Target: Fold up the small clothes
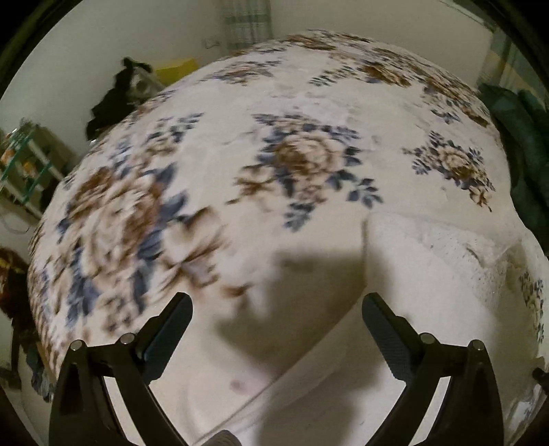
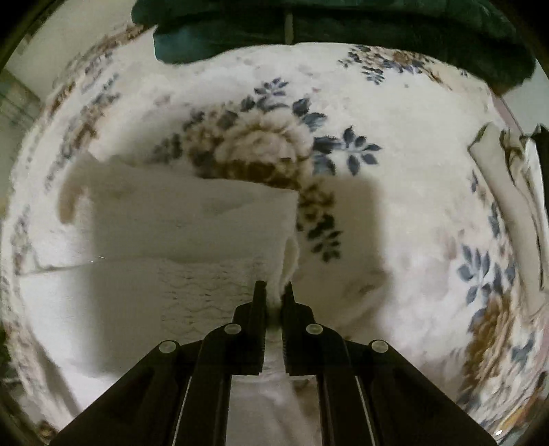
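Note:
A small white garment [image 2: 192,233] with a lace panel lies on a floral blanket [image 2: 394,192]. My right gripper [image 2: 273,291] is shut on the garment's right edge, a fold of white cloth pinched between its fingers. In the left wrist view the same white garment [image 1: 429,281] lies at lower right on the blanket [image 1: 291,103]. My left gripper [image 1: 276,308] is open and empty, jaws wide apart, hovering over the garment's left part.
A dark green garment [image 2: 343,31] lies at the blanket's far edge and also shows at right in the left wrist view [image 1: 525,137]. Folded pale clothes [image 2: 507,178] sit at right. A black item [image 1: 116,99] and shelves [image 1: 27,164] stand beyond the blanket at left.

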`<state>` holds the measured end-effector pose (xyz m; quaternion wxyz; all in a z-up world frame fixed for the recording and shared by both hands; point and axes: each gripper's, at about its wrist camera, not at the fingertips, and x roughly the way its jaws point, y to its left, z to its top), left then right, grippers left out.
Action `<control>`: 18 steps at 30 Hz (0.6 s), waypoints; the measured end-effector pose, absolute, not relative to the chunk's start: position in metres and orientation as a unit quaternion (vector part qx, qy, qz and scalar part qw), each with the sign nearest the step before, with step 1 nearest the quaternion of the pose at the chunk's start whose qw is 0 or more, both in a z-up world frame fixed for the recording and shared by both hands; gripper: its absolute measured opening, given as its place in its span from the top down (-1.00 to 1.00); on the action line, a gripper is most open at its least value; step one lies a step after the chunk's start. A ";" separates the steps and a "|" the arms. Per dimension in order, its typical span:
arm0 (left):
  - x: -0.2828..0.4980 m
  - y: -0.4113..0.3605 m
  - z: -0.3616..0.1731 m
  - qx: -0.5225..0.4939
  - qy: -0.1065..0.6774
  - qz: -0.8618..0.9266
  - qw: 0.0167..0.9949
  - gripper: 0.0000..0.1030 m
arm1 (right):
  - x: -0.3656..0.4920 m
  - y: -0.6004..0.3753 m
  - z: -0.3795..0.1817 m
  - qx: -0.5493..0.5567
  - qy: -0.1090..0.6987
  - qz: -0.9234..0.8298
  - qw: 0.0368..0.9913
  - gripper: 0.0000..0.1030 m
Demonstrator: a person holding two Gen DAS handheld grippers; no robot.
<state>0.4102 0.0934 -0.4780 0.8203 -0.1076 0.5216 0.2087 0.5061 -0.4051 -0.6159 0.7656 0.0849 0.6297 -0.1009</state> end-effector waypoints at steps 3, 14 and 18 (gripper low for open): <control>0.441 0.084 -0.495 -0.085 0.532 0.187 0.821 -0.96 | 0.510 -0.409 -0.632 0.077 0.644 -0.120 0.751 0.84; 0.463 0.078 -0.500 -0.045 0.534 0.114 0.836 -0.96 | 0.480 -0.448 -0.599 0.199 0.660 -0.116 0.715 -0.25; 0.427 0.058 -0.460 -0.027 0.508 0.094 0.856 -0.96 | 0.453 -0.468 -0.571 0.228 0.661 -0.097 0.709 -0.25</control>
